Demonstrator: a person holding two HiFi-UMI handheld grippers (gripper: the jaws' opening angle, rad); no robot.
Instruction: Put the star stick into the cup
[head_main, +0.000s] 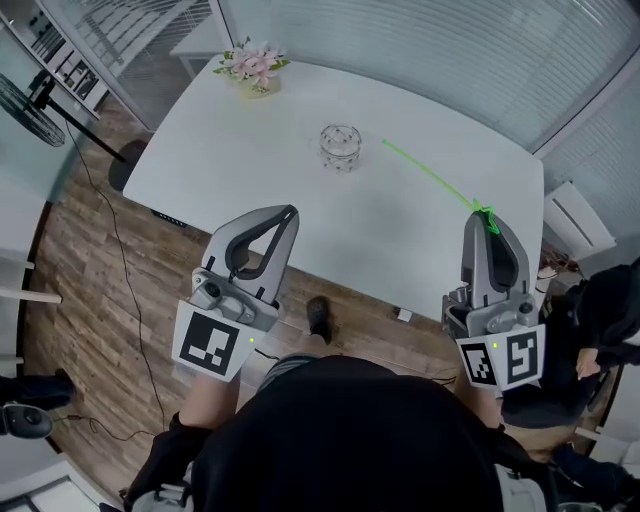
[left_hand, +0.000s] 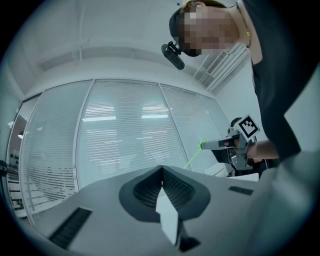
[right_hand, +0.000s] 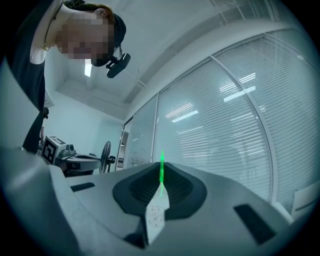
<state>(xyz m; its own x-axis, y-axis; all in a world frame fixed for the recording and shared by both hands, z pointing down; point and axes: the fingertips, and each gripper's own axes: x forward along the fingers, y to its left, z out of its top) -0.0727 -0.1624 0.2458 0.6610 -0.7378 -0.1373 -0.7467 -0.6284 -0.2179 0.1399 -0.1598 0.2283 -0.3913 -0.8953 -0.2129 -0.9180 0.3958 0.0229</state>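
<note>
- One relation decided the coming move: the cup (head_main: 340, 147) stood on the table (head_main: 230, 160), ahead and to the left of my right gripper (head_main: 488, 218). The star stick (head_main: 435, 178) pinched in that gripper ran along nearly the same line. Its free end showed just right of the cup in the head view.
- My right jaws were clamped on the stick near its thicker green end, and in the right gripper view it poked up from between them.
- My left gripper (head_main: 288, 214) was pressed together on nothing. It lay nearer the cup than the right one.
- I judged that the stick's free end had to be swung over the cup's mouth and tipped downward. How high it hung above the table I could not tell.
- No brand or lettering could be read. I saw only black-and-white square markers (head_main: 213, 342) on the gripper cubes, and flowers (head_main: 254, 66) at the far corner.
</note>
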